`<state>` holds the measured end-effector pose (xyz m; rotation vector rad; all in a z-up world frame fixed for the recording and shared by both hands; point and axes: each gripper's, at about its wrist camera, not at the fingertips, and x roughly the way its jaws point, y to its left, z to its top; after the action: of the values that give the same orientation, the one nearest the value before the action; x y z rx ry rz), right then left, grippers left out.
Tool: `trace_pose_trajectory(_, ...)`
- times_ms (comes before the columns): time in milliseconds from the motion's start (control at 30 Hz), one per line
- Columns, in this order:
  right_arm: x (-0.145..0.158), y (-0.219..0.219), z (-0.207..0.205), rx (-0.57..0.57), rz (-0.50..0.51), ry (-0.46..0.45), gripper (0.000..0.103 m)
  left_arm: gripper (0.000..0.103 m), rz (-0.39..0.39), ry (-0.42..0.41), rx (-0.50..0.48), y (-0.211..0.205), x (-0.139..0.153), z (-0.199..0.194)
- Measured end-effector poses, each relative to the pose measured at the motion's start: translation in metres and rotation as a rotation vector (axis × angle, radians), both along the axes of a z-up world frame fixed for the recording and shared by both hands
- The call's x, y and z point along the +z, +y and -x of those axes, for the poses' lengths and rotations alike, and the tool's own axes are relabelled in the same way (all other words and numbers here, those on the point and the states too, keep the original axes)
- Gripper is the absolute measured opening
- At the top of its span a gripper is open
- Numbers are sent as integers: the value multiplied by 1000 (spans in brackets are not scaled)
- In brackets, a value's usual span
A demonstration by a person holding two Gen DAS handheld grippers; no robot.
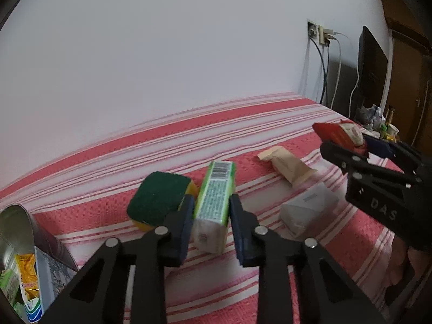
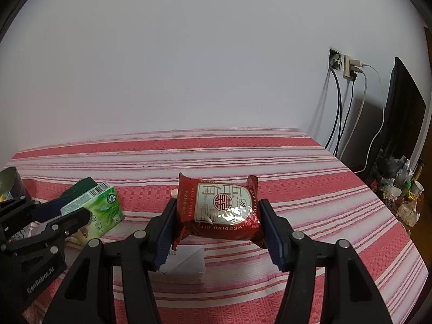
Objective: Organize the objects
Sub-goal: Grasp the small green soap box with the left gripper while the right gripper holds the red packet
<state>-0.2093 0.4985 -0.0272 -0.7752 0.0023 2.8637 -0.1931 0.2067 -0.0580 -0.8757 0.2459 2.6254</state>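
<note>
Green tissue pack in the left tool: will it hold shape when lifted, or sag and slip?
The green tissue pack is probably soft and light: a film-wrapped block, so the left tool may dent it. Its glossy wrap could slip. It is gripped near one end, so the far end might droop.

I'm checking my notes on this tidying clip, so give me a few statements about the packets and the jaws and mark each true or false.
1. The right gripper holds a red foil snack packet in its jaws. True.
2. The left gripper is clamped on the green-topped yellow sponge. False: its jaws grip the green tissue pack; the sponge lies beside it.
3. The beige wrapped packet lies on the red-and-white striped cloth. True.
4. The metal tin is empty. False: packets show inside it.
5. The white folded packet is held in the air. False: it rests on the cloth.
</note>
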Motion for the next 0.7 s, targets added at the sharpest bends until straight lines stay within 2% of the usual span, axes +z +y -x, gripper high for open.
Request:
trace_pose_trajectory(300,4,-2,-5,-15,-15,39,61,24,-32,57,14,-11,8,-14)
trace_pose_trajectory(500,7,-2,-11,-17,-11,76,61,24,-40,122,53,-16,14,-24)
trace_pose_trajectory(700,10,-2,-16,-9,-15,108,61,24,-63,142,85,-21,14,-24)
